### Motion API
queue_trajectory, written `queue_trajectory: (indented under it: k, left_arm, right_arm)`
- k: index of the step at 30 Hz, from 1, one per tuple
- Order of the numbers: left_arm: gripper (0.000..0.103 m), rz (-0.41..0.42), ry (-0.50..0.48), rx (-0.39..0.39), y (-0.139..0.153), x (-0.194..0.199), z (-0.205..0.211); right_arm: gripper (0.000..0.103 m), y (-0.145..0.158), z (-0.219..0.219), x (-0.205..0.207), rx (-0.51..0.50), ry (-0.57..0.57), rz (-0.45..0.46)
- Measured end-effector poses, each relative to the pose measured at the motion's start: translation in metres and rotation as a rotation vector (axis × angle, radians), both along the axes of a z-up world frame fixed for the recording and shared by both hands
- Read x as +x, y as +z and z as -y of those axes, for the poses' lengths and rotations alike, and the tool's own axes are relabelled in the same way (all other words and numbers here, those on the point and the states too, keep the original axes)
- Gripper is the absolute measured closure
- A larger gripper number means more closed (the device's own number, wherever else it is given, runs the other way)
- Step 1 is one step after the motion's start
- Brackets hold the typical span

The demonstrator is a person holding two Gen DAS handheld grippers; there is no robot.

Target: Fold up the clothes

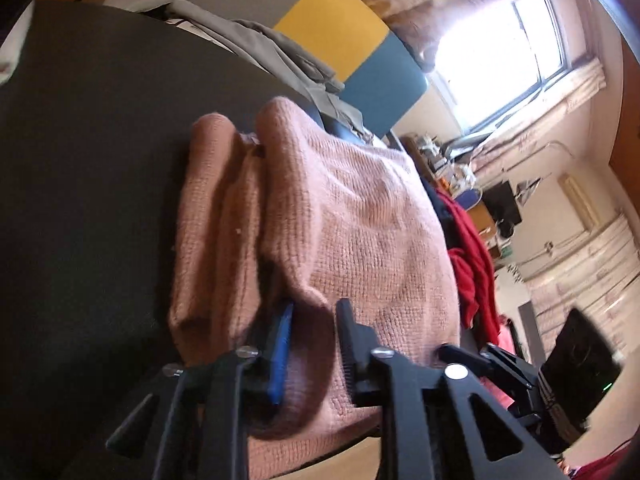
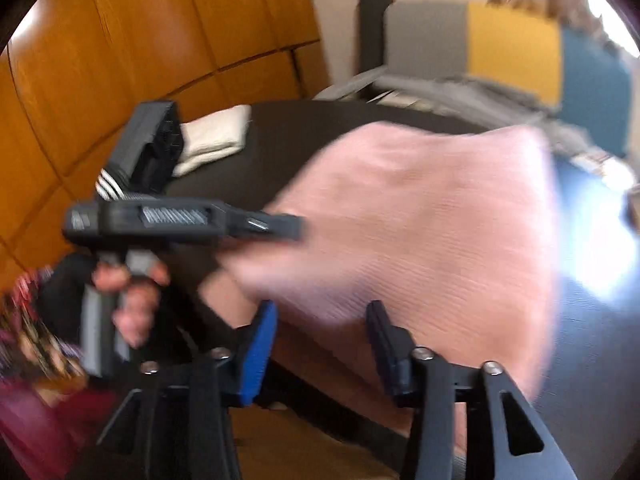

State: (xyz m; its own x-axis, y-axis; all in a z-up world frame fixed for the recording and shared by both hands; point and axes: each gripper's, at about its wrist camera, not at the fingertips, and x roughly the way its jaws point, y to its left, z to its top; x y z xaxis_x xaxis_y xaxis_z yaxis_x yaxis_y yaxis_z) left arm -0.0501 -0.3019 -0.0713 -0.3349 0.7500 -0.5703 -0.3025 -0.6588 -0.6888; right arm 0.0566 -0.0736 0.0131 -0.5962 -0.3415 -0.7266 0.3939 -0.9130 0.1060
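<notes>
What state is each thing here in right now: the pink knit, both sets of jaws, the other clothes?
Pink sweater: partly folded, bunched on the dark table.
Left gripper: jaws pinching a fold of the sweater's near edge.
Right gripper: jaws open, nothing between them.
White cloth: folded, on the table's far corner.
Grey garment: crumpled.
Red garment: heaped, unfolded.

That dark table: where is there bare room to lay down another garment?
The dark table is bare left of the pink sweater, and between it and the white folded cloth. It is crowded at the far edge, under grey clothes, and beside the red garment.
</notes>
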Motion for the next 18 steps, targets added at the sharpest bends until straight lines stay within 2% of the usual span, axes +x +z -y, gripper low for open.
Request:
queue_trajectory:
  k: [1,3,6,9,10,13,16,18]
  left_arm:
    - [0.091,0.0,-0.002,0.012,0.0,0.002,0.002]
    - [0.095,0.003,-0.01,0.029,0.0,0.005,0.006]
    - [0.097,0.007,-0.012,0.056,0.0,0.01,0.01]
    - [0.097,-0.006,0.005,0.085,0.005,0.008,0.012]
    - [0.097,-0.02,0.003,0.062,0.007,0.008,0.01]
    - [0.08,-0.062,-0.012,-0.027,0.012,0.008,-0.002]
    - [0.075,-0.124,-0.046,-0.141,0.013,0.018,-0.012]
    - [0.075,-0.144,-0.074,-0.182,0.01,0.022,-0.02]
  right_arm:
    - [0.044,0.001,-0.009,0.01,0.052,-0.025,-0.028]
    - [0.044,-0.004,-0.026,0.028,0.15,-0.075,-0.062]
    - [0.044,-0.016,-0.039,0.039,0.201,-0.102,-0.059]
    - [0.043,-0.026,-0.032,0.035,0.251,-0.098,-0.062]
    - [0.041,-0.028,-0.027,0.033,0.275,-0.095,-0.076]
    - [0.034,-0.037,-0.009,0.024,0.404,-0.091,-0.136]
    - [0.035,-0.044,0.007,0.017,0.521,-0.089,-0.198]
    - [0.037,-0.041,0.004,0.015,0.532,-0.094,-0.215]
